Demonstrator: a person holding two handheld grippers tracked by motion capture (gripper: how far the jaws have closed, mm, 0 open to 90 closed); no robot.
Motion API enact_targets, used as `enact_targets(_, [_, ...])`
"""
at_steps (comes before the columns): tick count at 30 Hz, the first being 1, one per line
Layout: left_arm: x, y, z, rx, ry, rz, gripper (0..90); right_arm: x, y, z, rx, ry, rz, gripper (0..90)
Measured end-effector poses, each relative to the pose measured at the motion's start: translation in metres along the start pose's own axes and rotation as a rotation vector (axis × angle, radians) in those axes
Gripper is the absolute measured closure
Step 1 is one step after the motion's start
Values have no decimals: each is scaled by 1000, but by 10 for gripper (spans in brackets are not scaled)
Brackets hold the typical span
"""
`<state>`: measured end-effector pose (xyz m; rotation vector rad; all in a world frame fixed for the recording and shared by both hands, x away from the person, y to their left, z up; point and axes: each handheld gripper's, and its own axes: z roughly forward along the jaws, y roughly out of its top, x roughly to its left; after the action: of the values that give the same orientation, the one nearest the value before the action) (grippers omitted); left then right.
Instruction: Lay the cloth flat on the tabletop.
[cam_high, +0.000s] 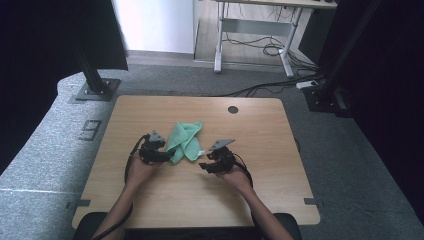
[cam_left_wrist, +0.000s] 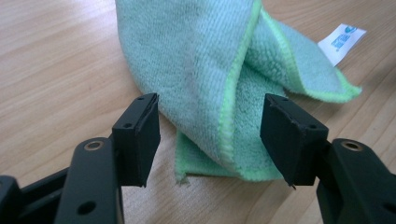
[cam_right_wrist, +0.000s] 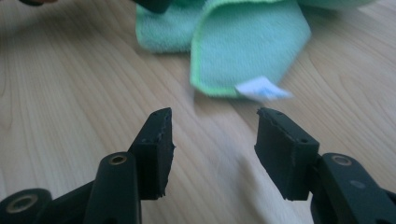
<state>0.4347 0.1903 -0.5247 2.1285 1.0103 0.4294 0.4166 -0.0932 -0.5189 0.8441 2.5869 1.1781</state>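
A green microfibre cloth (cam_high: 185, 140) lies bunched and folded near the middle of the wooden table (cam_high: 250, 130). A white label (cam_high: 201, 153) hangs off its near right corner. My left gripper (cam_high: 167, 157) sits at the cloth's near left end. In the left gripper view the folded cloth (cam_left_wrist: 196, 60) lies between the jaws of this gripper (cam_left_wrist: 210, 140), with gaps to both pads, so it is open. My right gripper (cam_high: 205, 166) hovers just right of the cloth. In the right gripper view it (cam_right_wrist: 212, 149) is open and empty, and the cloth (cam_right_wrist: 247, 42) and label (cam_right_wrist: 261, 88) lie ahead.
A round cable hole (cam_high: 233, 109) sits at the table's far edge. Bare wood stretches to the right and front of the cloth. Beyond the table are a black post base (cam_high: 95, 90), a desk frame (cam_high: 250, 40) and floor cables.
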Motion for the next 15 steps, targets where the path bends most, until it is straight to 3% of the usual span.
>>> enact_targets(9, [0,-3,4,-8,5,-11,419,6,28,28,29,-1,-53,527])
enact_targets(14, [2,-6,5,-5,1,-24,458,8,34,43,45,4,-72,542])
enact_targets(15, [3,-7,5,-5,-7,-32,489,10,33,52,70,0,-81,559])
